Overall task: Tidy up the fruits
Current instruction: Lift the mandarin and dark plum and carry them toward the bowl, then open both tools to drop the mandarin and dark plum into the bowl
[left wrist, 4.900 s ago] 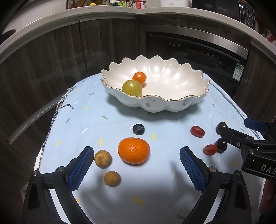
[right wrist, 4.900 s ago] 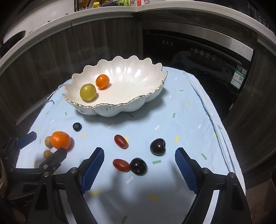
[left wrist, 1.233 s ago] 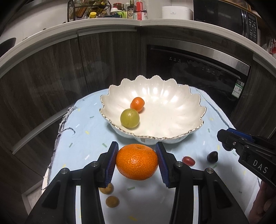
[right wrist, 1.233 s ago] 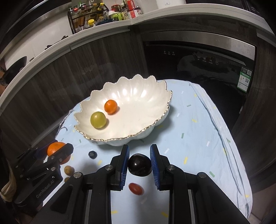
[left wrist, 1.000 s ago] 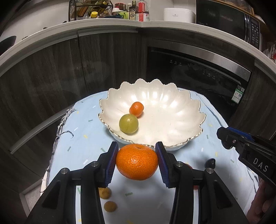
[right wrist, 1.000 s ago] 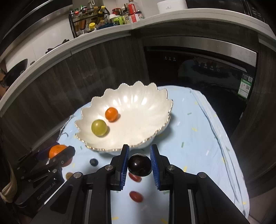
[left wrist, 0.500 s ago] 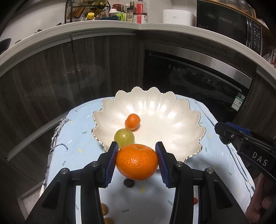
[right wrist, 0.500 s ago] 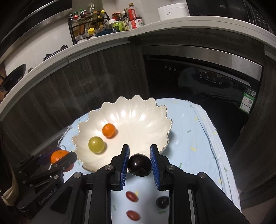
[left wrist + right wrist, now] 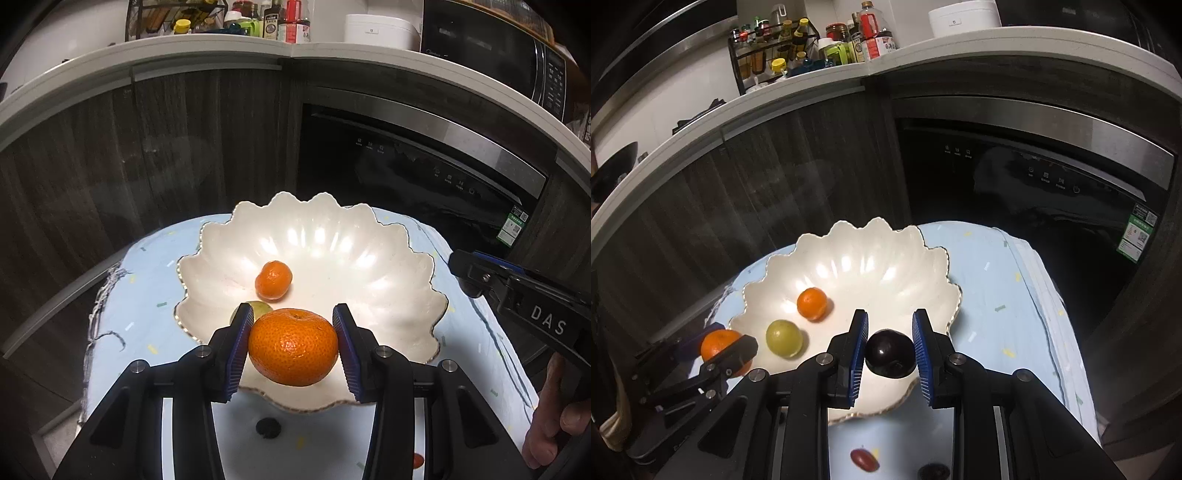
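My left gripper is shut on a large orange mandarin, held above the near rim of the white scalloped bowl. My right gripper is shut on a dark plum, held over the bowl's near right edge. In the bowl lie a small orange and a green fruit, which the left fingers mostly hide in the left wrist view. The left gripper with its mandarin shows at the left of the right wrist view.
On the light blue cloth lie a dark berry, a red grape tomato and another dark fruit. Dark cabinets and a built-in appliance stand behind the small table. The right gripper enters the left wrist view.
Both grippers have risen and moved forward with their fruits, from above the cloth to over the bowl's near rim. The fruits in the bowl have not moved.
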Available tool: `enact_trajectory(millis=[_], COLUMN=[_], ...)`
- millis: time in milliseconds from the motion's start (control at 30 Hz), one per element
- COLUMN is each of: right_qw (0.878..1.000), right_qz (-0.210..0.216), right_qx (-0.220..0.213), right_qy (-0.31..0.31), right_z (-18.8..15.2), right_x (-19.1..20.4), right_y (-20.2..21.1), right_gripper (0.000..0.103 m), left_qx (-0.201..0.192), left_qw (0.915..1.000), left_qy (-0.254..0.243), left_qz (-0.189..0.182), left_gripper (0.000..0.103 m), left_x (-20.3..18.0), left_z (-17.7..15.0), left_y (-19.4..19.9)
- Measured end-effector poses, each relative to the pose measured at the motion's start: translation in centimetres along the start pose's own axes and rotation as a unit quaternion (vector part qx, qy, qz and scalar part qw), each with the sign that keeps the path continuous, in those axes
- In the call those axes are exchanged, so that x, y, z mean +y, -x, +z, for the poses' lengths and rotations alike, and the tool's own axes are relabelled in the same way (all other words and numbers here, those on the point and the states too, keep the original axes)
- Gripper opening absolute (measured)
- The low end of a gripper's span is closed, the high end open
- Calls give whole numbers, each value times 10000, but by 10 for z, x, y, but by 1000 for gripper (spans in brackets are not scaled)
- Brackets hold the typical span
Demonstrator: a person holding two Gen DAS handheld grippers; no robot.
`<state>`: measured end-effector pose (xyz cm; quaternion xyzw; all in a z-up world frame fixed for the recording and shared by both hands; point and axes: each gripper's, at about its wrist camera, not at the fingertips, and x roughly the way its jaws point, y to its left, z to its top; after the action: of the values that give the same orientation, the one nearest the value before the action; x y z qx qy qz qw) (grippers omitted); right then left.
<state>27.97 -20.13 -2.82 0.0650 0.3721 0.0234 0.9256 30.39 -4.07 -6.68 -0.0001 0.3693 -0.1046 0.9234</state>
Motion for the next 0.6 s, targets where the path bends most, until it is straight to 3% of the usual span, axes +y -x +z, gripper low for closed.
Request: enact_trajectory(millis=[600], right_qw=[9984], right_qz=[137], right_qx=[509], right_qy=[-193], right_z=[7], right_x=[-11], right_y=[-51], right_gripper=[27], left_qx=[513], left_qw=[9983], left_qy=[75], left_qz=[-255], left_gripper=[45], left_x=[0], left_z=[-3], left_y=[-39])
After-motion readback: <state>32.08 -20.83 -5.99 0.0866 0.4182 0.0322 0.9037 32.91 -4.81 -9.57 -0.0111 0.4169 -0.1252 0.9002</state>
